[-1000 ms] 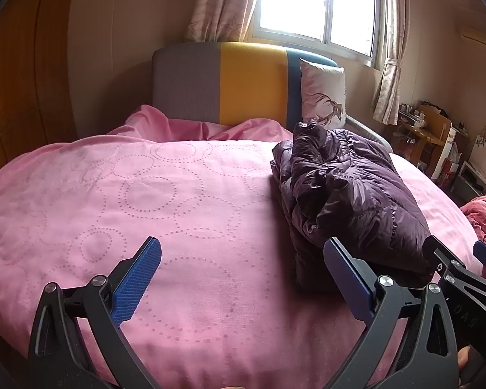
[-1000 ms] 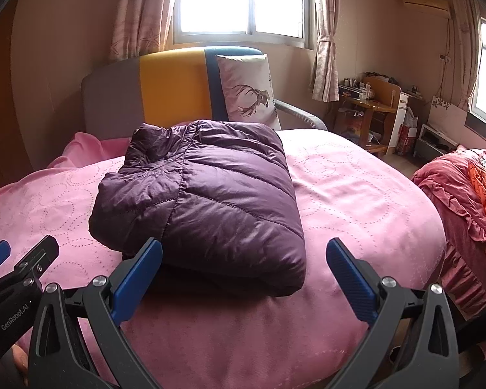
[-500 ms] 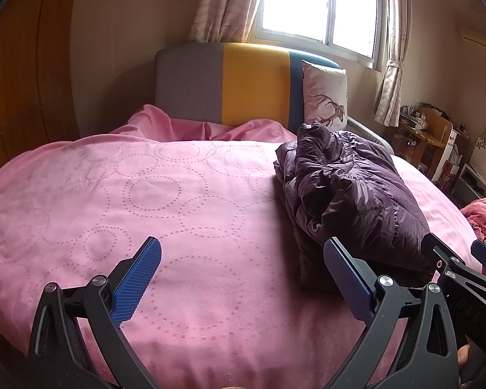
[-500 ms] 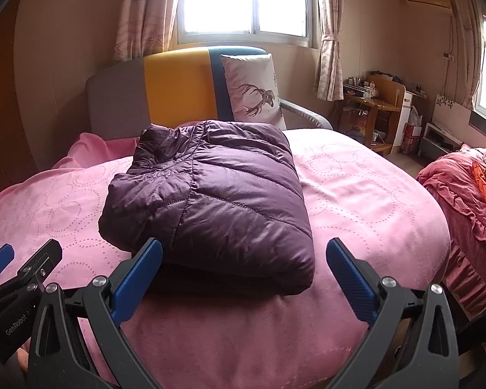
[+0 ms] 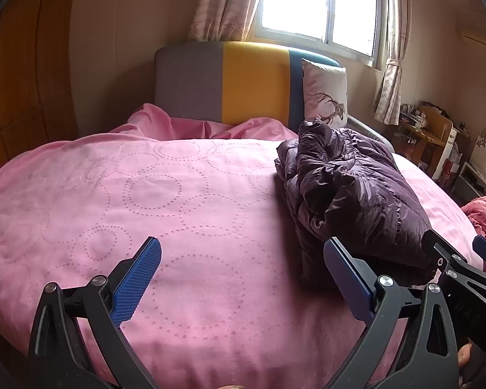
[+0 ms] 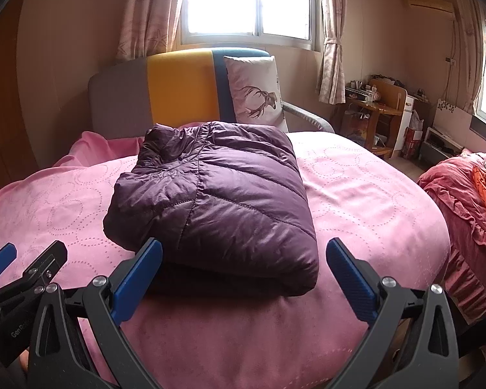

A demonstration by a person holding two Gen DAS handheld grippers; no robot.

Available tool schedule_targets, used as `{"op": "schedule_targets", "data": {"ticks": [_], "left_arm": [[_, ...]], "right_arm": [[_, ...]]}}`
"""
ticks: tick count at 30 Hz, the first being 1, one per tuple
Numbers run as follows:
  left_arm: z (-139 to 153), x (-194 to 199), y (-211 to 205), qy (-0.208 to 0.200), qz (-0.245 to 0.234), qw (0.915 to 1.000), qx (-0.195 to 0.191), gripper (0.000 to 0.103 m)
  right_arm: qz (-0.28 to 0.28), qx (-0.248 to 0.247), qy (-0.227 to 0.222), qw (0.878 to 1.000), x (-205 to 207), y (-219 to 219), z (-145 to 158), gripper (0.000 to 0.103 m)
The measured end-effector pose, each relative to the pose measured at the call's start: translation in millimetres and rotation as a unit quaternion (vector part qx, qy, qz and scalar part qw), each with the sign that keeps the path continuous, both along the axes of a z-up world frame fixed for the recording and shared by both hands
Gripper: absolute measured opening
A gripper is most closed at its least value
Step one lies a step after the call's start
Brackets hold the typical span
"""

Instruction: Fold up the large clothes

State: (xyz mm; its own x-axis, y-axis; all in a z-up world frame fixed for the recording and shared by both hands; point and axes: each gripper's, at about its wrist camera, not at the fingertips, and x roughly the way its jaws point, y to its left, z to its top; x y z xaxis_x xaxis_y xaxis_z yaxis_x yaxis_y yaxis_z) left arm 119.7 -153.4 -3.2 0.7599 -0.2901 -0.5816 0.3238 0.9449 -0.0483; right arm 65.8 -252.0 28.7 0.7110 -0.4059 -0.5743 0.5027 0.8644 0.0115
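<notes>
A dark purple puffer jacket [image 6: 217, 197] lies folded into a thick rectangular bundle on the pink bedspread [image 6: 356, 194]. It also shows at the right in the left wrist view [image 5: 356, 194]. My right gripper [image 6: 243, 253] is open and empty, just in front of the bundle's near edge, not touching it. My left gripper [image 5: 243, 259] is open and empty over bare bedspread [image 5: 129, 194], left of the jacket. Each gripper shows at the edge of the other's view.
A grey, yellow and blue headboard [image 6: 178, 90] with a deer-print cushion [image 6: 256, 94] stands at the back under a window. A wooden desk [image 6: 379, 110] and a second bed with red bedding [image 6: 469, 201] are to the right.
Both grippers have drawn back slightly from the jacket and stayed open. The folded jacket has not moved.
</notes>
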Motion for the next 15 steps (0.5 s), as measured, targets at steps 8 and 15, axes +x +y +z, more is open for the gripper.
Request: {"op": "schedule_targets", "data": {"ticks": [8,15], "left_arm": [[-2.5,0.9,-0.6,0.007,-0.004,1.0000,-0.001,0.099],[-4.5,2.8,-1.5,0.009,-0.002,1.0000,0.003,0.099]], "right_arm": [[-0.006,0.006,0.003,1.000,-1.1,-2.1,-2.3,0.101],[0.000,0.005,0.005,1.000,2.1,0.8,-5.0,0.101]]}}
